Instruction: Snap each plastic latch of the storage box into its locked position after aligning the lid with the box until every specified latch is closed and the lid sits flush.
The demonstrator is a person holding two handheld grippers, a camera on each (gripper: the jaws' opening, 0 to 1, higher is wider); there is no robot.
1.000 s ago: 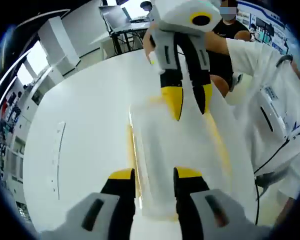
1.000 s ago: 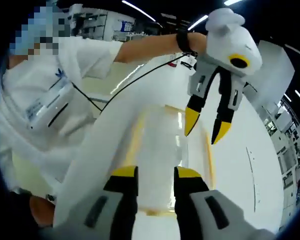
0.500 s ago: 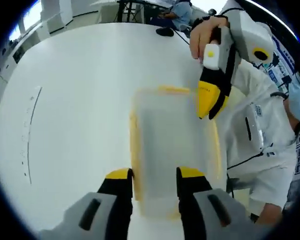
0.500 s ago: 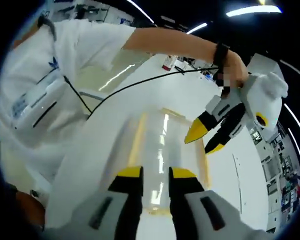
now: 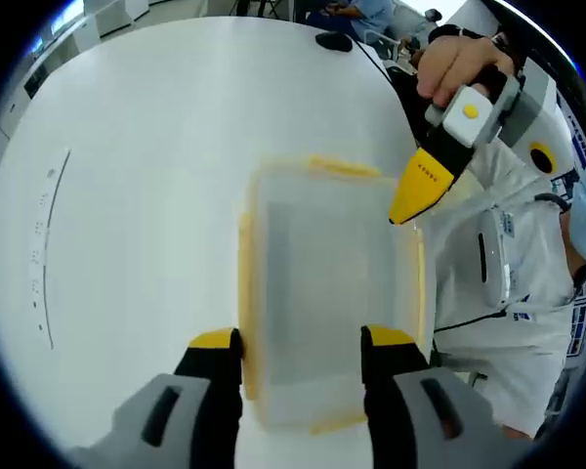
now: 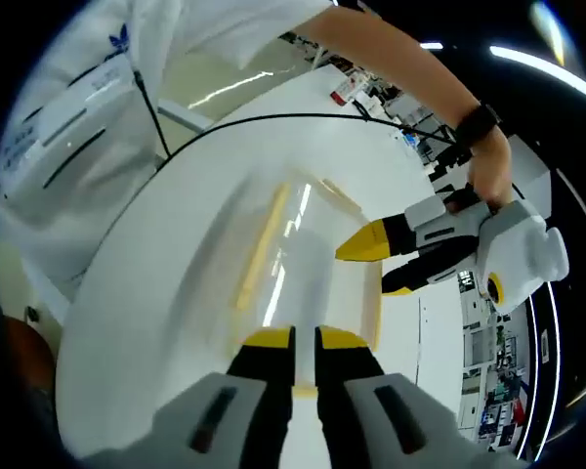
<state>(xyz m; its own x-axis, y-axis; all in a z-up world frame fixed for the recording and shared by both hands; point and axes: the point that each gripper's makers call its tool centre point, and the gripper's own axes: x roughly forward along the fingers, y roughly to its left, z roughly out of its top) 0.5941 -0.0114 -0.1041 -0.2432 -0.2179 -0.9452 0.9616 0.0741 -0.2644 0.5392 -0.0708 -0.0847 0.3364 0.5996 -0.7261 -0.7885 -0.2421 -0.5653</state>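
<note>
1. a small dark trefoil logo [image 6: 124, 39] stands on the person's white shirt in the right gripper view; it has no lettering that can be made out.
2. a badge [image 5: 497, 266] on the white shirt in the left gripper view carries print too small to read.
3. small marks [image 5: 41, 227] on the white table in the left gripper view are too faint to read.
</note>
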